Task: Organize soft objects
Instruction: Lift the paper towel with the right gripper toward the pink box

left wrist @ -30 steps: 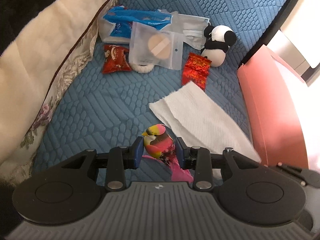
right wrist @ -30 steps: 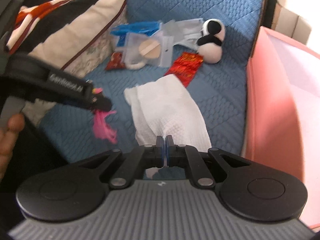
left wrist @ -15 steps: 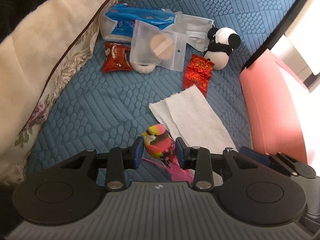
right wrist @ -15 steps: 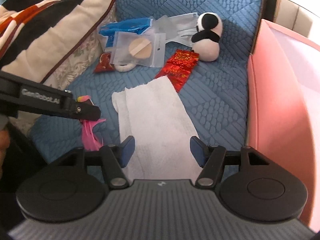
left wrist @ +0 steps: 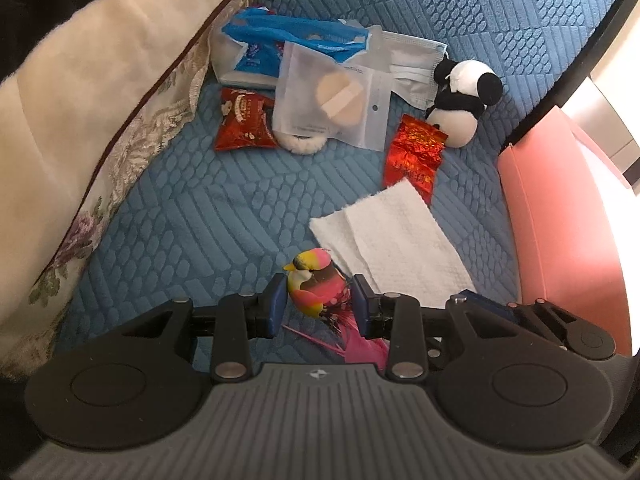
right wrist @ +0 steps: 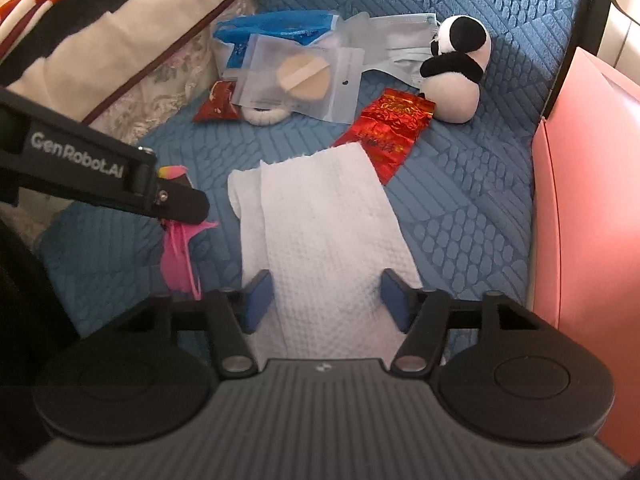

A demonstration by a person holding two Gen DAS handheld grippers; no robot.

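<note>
My left gripper (left wrist: 319, 304) is shut on a small pink and yellow toy bird (left wrist: 314, 286) with pink tail feathers, held above the blue quilted cushion (left wrist: 192, 208). In the right wrist view the left gripper (right wrist: 172, 200) shows at the left with the bird's pink feathers (right wrist: 178, 256) hanging below. My right gripper (right wrist: 326, 298) is open, its fingers astride the near end of a white paper towel (right wrist: 320, 232), which also shows in the left wrist view (left wrist: 392, 244). A panda plush (right wrist: 456, 68) sits at the back right.
At the back lie a blue tissue pack (left wrist: 288, 40), a bagged powder puff (left wrist: 332, 100), a face mask (left wrist: 412, 64), two red snack packets (left wrist: 416, 152) (left wrist: 244, 124) and a white fluffy ring (left wrist: 300, 144). A pink bin (right wrist: 588, 208) stands at the right. A pillow (left wrist: 80, 112) lies at the left.
My right gripper has opened from shut and moved forward over the paper towel's near end. My left gripper keeps hold of the bird and has shifted slightly.
</note>
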